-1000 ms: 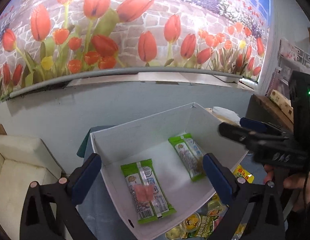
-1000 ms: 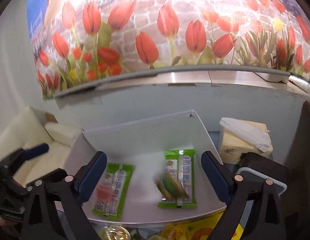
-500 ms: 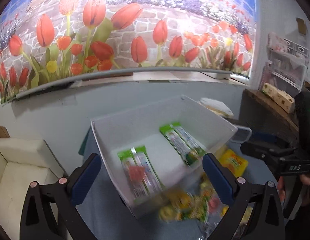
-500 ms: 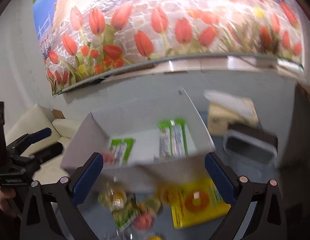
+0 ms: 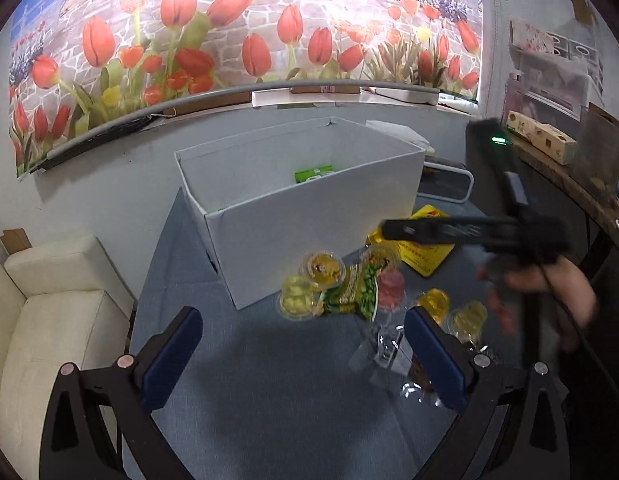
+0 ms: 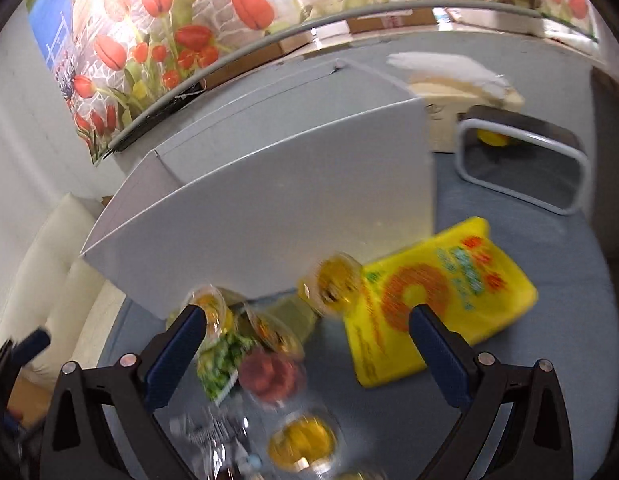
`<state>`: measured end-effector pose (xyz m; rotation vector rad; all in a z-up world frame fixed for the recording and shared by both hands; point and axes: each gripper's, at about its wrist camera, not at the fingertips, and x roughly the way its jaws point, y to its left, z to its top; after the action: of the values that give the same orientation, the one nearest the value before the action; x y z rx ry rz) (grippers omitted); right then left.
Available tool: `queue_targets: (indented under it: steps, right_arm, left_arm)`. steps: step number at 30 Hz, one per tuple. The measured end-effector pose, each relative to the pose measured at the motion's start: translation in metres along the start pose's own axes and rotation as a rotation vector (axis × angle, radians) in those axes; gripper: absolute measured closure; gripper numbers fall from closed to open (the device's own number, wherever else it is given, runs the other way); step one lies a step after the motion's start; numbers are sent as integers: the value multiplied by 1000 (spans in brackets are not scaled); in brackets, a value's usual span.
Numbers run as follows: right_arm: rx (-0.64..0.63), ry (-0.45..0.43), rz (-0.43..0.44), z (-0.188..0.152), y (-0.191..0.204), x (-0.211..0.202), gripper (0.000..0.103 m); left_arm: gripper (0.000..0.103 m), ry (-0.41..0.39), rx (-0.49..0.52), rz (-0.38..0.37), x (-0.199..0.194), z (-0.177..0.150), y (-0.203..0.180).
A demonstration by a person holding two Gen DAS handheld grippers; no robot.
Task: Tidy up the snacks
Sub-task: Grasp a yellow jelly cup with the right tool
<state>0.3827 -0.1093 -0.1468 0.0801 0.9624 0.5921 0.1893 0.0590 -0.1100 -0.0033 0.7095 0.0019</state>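
both the left gripper [image 5: 301, 354] and right gripper [image 6: 307, 346] hover with fingers wide apart, holding nothing; jelly cups [image 5: 323, 268], a green packet [image 5: 355, 292] and a yellow bag [image 6: 441, 300] lie crowded on the bench just beside the white box [image 5: 309, 236]; closing on one cup could nudge or roll its touching neighbours, or pinch the packet as well.

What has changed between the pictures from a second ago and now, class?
Both claws have pulled back from above the white rectangular cardboard box towards the loose snacks on the blue cloth: the left claw and right claw now frame the clear jelly cups and the yellow snack bag. Nothing was grasped or released. Both claws stay open; the green packets remain in the box.
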Motion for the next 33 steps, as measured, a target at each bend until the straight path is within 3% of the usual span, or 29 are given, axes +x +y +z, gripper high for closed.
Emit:
queue_targets:
  steps: [6, 12, 15, 23, 33]
  right_arm:
    - [18, 59, -9, 11, -7, 30, 1]
    - [-5, 112, -10, 19, -5, 43, 25]
    - [-2, 131, -4, 18, -6, 48, 52]
    - [-19, 74, 7, 11, -9, 22, 64]
    - [-73, 0, 22, -13, -2, -31, 66]
  left_arm:
    - [0, -2, -39, -3, -7, -2, 10]
    - [0, 1, -59, -11, -4, 0, 11]
    - [0, 4, -55, -14, -2, 0, 9]
    - [0, 23, -68, -8, 12, 0, 11]
    - [0, 106, -152, -14, 73, 5, 22]
